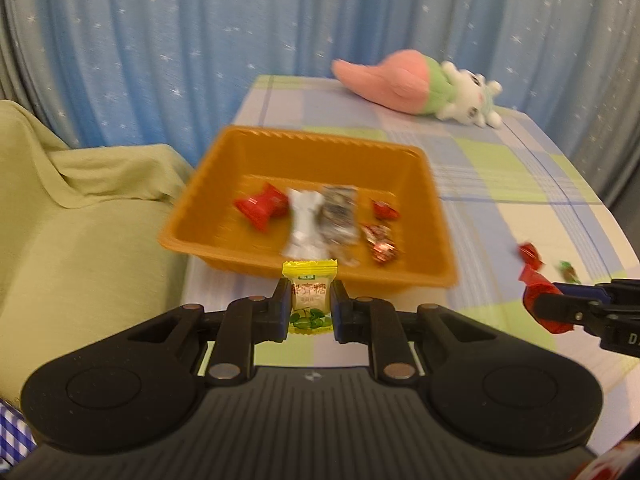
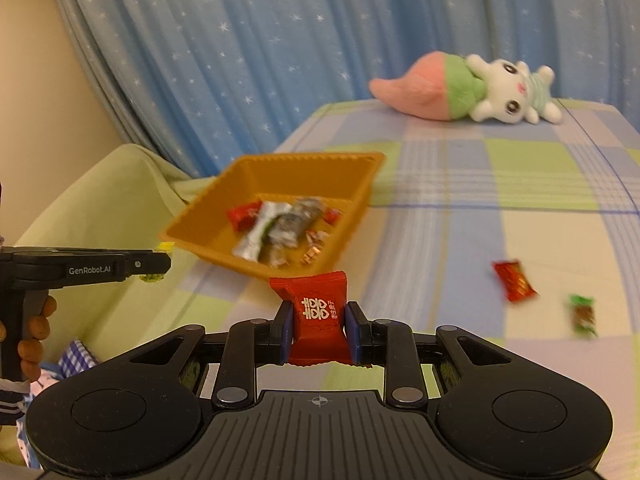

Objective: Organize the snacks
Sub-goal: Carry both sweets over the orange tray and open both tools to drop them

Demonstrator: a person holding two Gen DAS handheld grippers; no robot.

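My left gripper (image 1: 311, 305) is shut on a yellow candy packet (image 1: 310, 296), held just before the near rim of the orange tray (image 1: 240, 152). The tray holds several wrapped snacks, among them a red candy (image 1: 262, 206) and a white one (image 1: 305, 220). My right gripper (image 2: 318, 330) is shut on a red candy packet (image 2: 318, 316), a little short of the tray (image 2: 280, 168). In the right wrist view the left gripper (image 2: 160, 262) shows at the far left. A red candy (image 2: 514, 280) and a green candy (image 2: 583, 314) lie loose on the table.
The table has a plaid cloth (image 2: 520, 184). A pink and white plush toy (image 2: 468, 88) lies at its far edge. A green covered seat (image 1: 80, 220) stands left of the table. A blue star curtain (image 1: 200, 40) hangs behind.
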